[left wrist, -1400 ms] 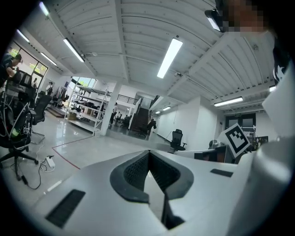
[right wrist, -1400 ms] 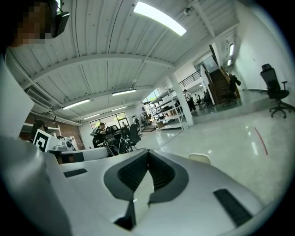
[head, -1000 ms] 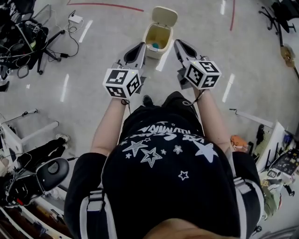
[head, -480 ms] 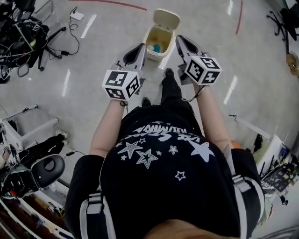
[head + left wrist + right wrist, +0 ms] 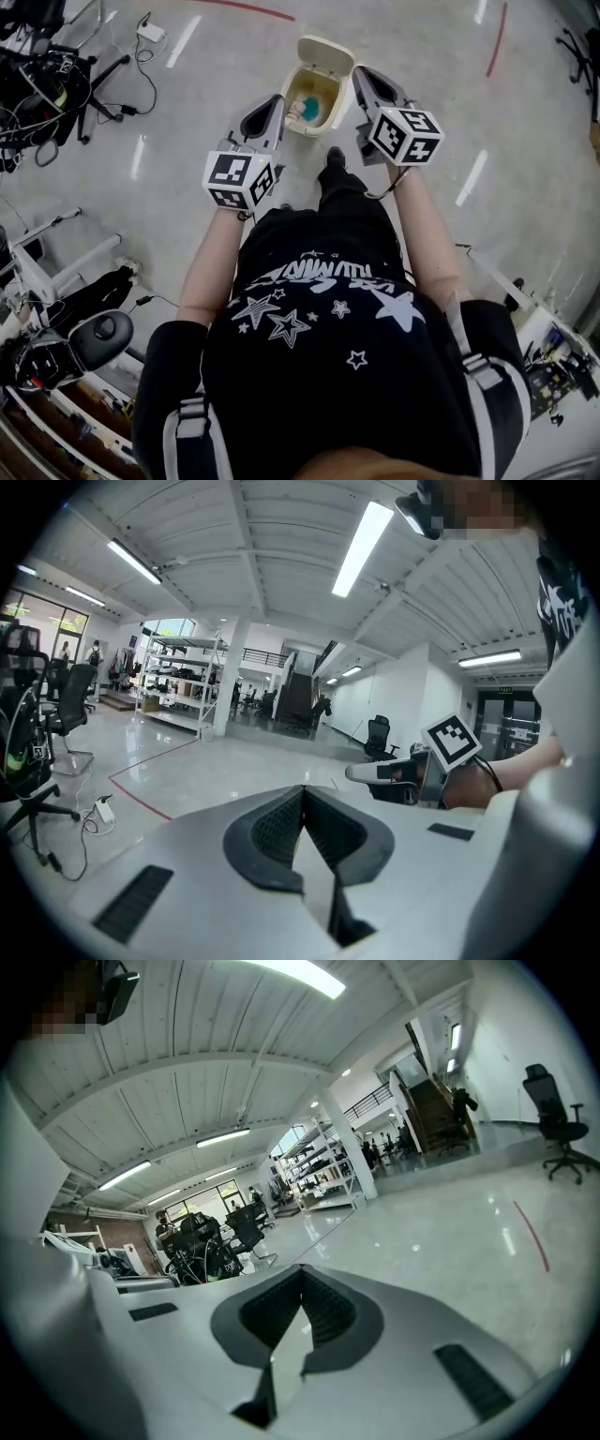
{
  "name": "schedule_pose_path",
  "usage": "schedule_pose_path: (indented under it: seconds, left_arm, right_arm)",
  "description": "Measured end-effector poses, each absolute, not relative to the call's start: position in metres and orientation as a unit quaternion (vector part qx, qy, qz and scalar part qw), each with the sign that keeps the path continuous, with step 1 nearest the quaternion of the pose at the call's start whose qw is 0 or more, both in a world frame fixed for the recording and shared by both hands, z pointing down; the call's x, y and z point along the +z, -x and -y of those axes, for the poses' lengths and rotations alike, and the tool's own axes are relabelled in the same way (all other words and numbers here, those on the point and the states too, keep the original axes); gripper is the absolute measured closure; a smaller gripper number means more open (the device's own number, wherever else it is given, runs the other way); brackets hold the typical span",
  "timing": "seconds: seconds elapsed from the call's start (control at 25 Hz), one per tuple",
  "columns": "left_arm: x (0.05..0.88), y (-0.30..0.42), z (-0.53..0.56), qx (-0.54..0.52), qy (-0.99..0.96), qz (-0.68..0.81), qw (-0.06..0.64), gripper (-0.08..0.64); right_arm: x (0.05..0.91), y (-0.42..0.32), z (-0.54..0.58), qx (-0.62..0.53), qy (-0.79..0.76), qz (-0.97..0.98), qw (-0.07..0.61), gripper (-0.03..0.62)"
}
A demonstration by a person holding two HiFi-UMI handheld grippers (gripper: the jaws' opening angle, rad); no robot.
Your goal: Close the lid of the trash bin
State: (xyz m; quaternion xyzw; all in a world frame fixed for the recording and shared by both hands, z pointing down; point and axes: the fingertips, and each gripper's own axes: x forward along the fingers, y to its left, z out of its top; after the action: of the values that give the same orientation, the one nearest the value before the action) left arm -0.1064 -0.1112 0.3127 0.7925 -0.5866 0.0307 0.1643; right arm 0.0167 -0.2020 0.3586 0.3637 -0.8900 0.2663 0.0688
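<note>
A cream trash bin (image 5: 290,94) stands on the shiny grey floor (image 5: 187,122) just ahead of the person, and its lid (image 5: 328,51) is swung open, tilted up at the far side of the bin. The inside is in plain sight from the head view, with a blue thing (image 5: 310,109) lying at the bottom. The left gripper (image 5: 276,99) is held out just beside the bin's left wall, and the right gripper (image 5: 360,74) is just beside its right wall, near the open lid, so the bin sits between the two. Whether either one touches the bin cannot be told from above. In the left gripper view the dark ribbed jaws are clenched, their tips meeting with nothing between them, and they point out across the open room. The right gripper view shows the same: jaws pressed together at the tips and empty, facing the bare floor. Neither gripper view shows the bin. The person's dark shoe (image 5: 335,156) is set on the floor close to the near side of the bin. A tangle of black cables (image 5: 56,70) lies well apart at the upper left, and a red line (image 5: 253,9) runs across the floor beyond the bin.
</note>
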Motion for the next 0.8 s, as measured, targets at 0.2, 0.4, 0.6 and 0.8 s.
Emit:
schedule_pose_path:
  seconds: [0.2,0.4,0.6,0.8]
  left_arm:
    - [0.325,0.100,0.164,0.043,-0.779,0.595,0.193,0.548]
    - [0.360,0.089,0.209,0.055,-0.764,0.606,0.214,0.548]
    - [0.396,0.093,0.239,0.059,-0.747,0.619,0.234,0.549]
    - [0.422,0.099,0.251,0.058,-0.741,0.623,0.244,0.548]
  right_arm:
    - [0.376,-0.018,0.253,0.274,-0.353,0.889,0.101,0.588]
    - [0.433,-0.027,0.288,0.307,-0.344,0.878,0.131,0.588]
    - [0.481,-0.021,0.312,0.323,-0.330,0.872,0.160,0.588]
    - [0.517,-0.012,0.333,0.327,-0.331,0.867,0.178,0.588]
